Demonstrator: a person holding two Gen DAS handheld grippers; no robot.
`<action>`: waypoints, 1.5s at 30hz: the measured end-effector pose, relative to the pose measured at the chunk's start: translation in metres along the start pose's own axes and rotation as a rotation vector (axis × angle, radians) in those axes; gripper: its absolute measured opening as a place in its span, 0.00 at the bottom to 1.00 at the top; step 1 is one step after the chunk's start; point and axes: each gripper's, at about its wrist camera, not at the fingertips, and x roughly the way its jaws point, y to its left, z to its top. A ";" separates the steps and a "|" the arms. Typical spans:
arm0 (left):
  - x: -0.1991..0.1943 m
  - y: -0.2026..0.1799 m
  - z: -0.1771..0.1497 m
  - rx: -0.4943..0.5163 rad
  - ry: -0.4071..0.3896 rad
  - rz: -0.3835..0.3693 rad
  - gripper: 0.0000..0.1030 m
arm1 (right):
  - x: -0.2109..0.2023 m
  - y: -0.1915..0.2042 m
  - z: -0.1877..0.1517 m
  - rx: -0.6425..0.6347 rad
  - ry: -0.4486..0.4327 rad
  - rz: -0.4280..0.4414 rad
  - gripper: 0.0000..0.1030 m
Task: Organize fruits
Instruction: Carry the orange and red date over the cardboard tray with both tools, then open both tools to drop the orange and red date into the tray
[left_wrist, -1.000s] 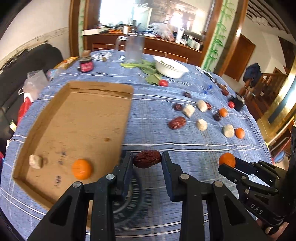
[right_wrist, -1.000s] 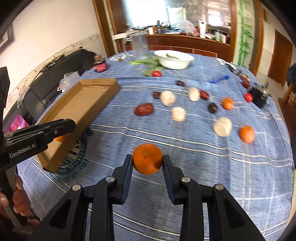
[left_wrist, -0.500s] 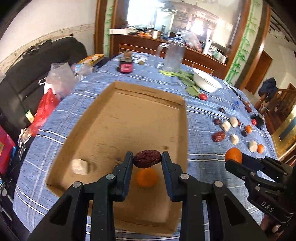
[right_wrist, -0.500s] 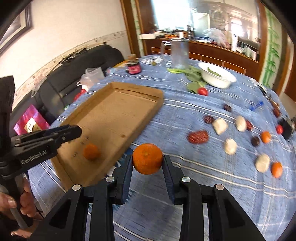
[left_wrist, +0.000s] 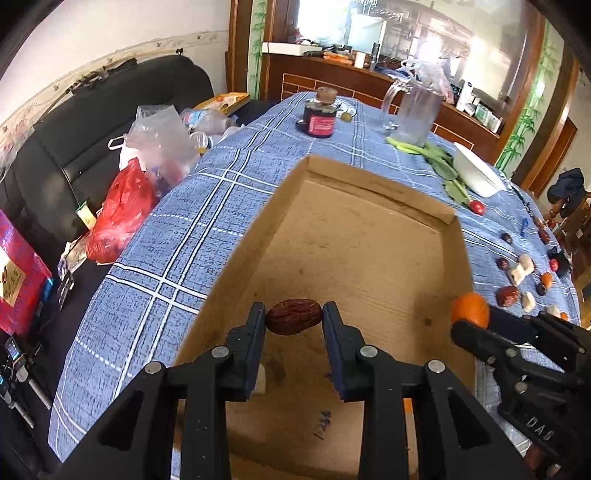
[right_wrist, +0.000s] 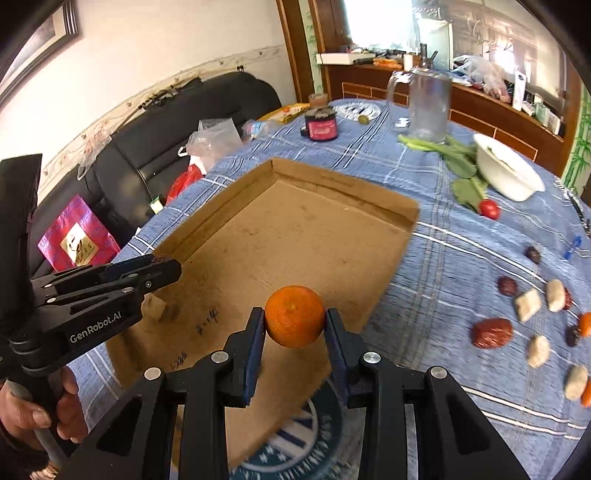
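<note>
My left gripper (left_wrist: 294, 322) is shut on a wrinkled dark red date (left_wrist: 295, 315) and holds it above the near left part of the shallow cardboard tray (left_wrist: 354, 236). A white chunk (left_wrist: 260, 377) lies in the tray, half hidden behind the left finger. My right gripper (right_wrist: 294, 325) is shut on a small orange (right_wrist: 294, 314) over the tray's near right edge (right_wrist: 388, 266). The right wrist view shows the left gripper (right_wrist: 162, 264) at the left, held by a hand (right_wrist: 44, 413). Several dates, white pieces and oranges lie loose on the blue checked cloth (right_wrist: 491, 333).
Behind the tray stand a dark jar (left_wrist: 320, 120), a glass pitcher (left_wrist: 417, 110) and a white bowl (left_wrist: 476, 173), with greens and a red tomato (left_wrist: 477, 206). Left of the table's edge is a black sofa with plastic bags (left_wrist: 140, 177).
Both grippers have swung left, from above the cloth to above the tray, each keeping its fruit. The orange that lay in the tray is now out of sight.
</note>
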 end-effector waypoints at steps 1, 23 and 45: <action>0.004 0.002 0.001 -0.003 0.008 0.006 0.29 | 0.006 0.000 0.001 0.000 0.012 0.003 0.35; 0.048 0.010 0.009 -0.023 0.103 0.034 0.30 | 0.052 0.008 0.006 -0.059 0.093 -0.031 0.36; 0.027 0.008 -0.004 -0.013 0.080 0.106 0.43 | 0.027 0.001 0.001 -0.075 0.057 -0.057 0.46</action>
